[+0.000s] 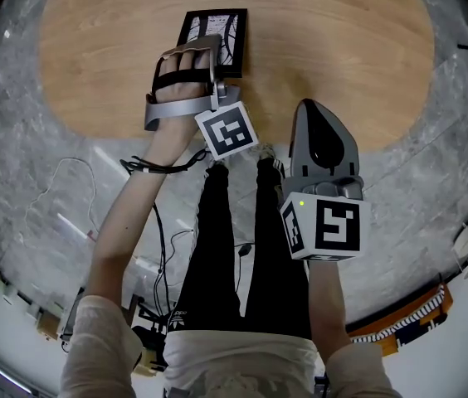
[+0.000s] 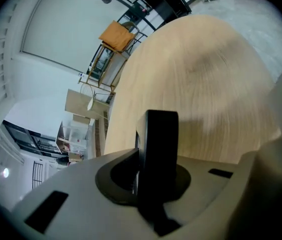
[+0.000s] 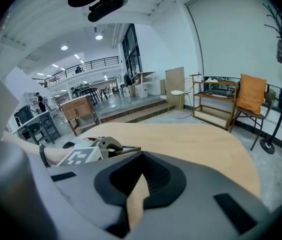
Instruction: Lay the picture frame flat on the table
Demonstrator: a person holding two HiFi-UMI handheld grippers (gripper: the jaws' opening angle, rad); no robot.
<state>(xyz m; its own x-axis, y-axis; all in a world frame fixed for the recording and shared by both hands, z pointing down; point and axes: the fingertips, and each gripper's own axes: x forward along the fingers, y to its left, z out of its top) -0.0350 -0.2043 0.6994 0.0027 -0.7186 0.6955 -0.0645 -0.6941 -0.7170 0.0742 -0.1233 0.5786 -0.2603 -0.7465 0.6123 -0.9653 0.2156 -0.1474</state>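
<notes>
We have the picture frame [image 1: 232,31] seemingly almost flat on the bench [image 1: 342,48], left tool [image 1: 211,60] pinching it, right tool [image 1: 309,113] pressed together; release remains.

The person's left arm [image 1: 126,214] is stretching forward, its hand [image 1: 182,73] strapped into the left gripper [image 1: 215,52] — jaws pinching the edge of the picture frame [image 1: 232,31] and tilting downward. The right gripper [image 1: 309,110] is hanging nearer the body, also pointing downward — jaws meeting on nothing.
</notes>
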